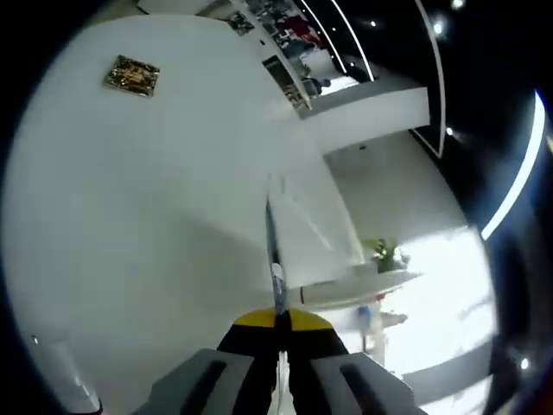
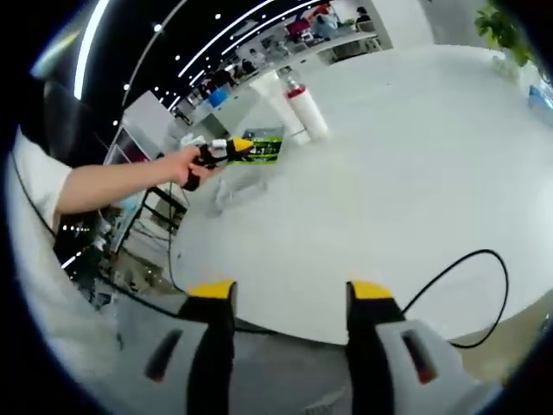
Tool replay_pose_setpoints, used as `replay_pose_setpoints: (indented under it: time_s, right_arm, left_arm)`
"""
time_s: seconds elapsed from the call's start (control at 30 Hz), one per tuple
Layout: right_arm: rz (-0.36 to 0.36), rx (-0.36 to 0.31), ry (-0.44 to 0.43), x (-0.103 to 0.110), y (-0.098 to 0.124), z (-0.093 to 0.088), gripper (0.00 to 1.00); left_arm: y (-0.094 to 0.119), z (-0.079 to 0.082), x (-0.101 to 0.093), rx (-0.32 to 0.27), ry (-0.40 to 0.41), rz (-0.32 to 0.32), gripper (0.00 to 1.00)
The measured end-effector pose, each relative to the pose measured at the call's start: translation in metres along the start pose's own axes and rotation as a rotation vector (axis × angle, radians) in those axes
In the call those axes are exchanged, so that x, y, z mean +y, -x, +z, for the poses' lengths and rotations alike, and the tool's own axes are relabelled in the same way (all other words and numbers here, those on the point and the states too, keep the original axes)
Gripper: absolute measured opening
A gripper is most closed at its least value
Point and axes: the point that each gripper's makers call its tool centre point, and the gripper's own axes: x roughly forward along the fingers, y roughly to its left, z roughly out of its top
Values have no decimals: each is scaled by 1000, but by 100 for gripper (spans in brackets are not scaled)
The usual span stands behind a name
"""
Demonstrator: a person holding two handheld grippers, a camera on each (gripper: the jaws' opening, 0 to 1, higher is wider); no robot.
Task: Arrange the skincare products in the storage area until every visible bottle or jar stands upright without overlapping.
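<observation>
You are holding your right claw wide and empty, well short of two white bottles standing across the counter, while your left claw is pressed closed.

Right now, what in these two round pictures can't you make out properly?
- Left gripper view: small gold square object on the white table, too small to identify.
- Right gripper view: green box past the left gripper, label unreadable.
- Right gripper view: tall white bottles, far and distorted; caps unclear.
</observation>
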Motion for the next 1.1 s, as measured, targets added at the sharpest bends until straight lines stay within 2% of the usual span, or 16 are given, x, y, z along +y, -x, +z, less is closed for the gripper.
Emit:
replay_pose_setpoints:
  time_s: [0.33,0.6,0.9,1.0,1.1]
  right_arm:
    - [-26,-4,-8,-3,2,0,52]
    - [-38,1,-10,-5,0,-2,52]
    - [-46,5,-13,-8,0,-4,52]
    - [-46,6,-12,-8,0,-5,52]
    - [-43,12,-7,-7,0,-6,52]
  left_arm:
    - [-9,-5,16,36,-6,39,1]
    - [-13,4,32,36,0,77,2]
    - [-18,-2,38,63,-44,102,2]
    - [-19,-6,44,74,-79,137,5]
    - [-19,-7,44,73,-67,136,6]
